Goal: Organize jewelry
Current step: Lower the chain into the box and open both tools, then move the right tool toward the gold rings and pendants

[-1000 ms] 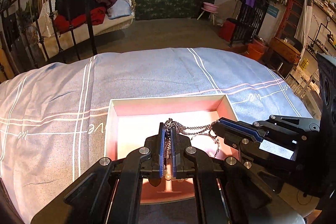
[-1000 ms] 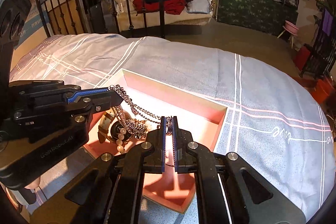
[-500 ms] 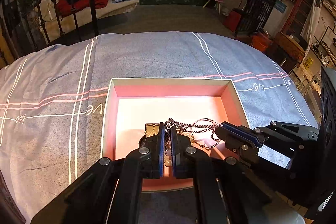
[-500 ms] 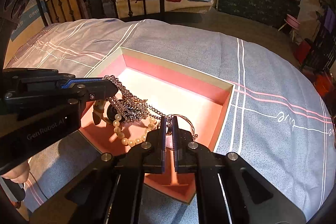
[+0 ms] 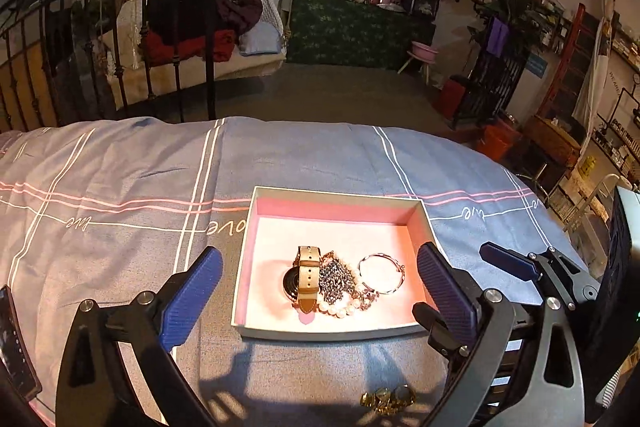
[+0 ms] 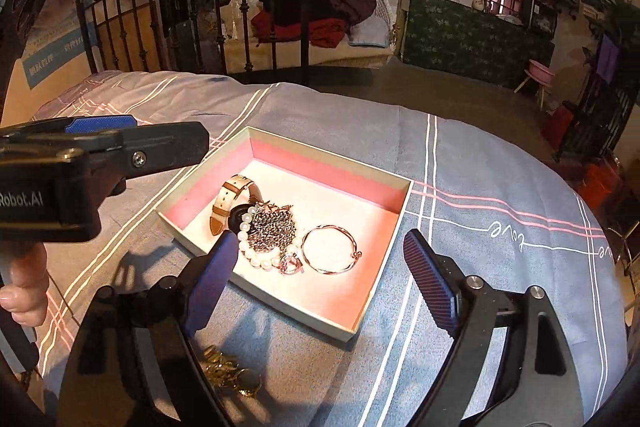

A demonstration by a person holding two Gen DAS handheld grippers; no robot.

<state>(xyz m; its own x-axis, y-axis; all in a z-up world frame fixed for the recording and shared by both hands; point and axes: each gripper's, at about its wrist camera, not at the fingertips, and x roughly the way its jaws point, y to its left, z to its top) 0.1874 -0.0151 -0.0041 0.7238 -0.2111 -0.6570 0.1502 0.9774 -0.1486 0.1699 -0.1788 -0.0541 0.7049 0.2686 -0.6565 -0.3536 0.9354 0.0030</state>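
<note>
Both jaws are opening, nothing between them: left gripper and right gripper hover over the pink box on the bed — chain necklace heaped inside. Gold jewelry is best approached next, slowly.

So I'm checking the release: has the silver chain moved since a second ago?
Yes. The silver chain has dropped from between both hand-held grippers into a heap on the pink box floor, beside the watch.

Grey plaid bedspread — iron bedframe behind, pink stool beyond.
</note>
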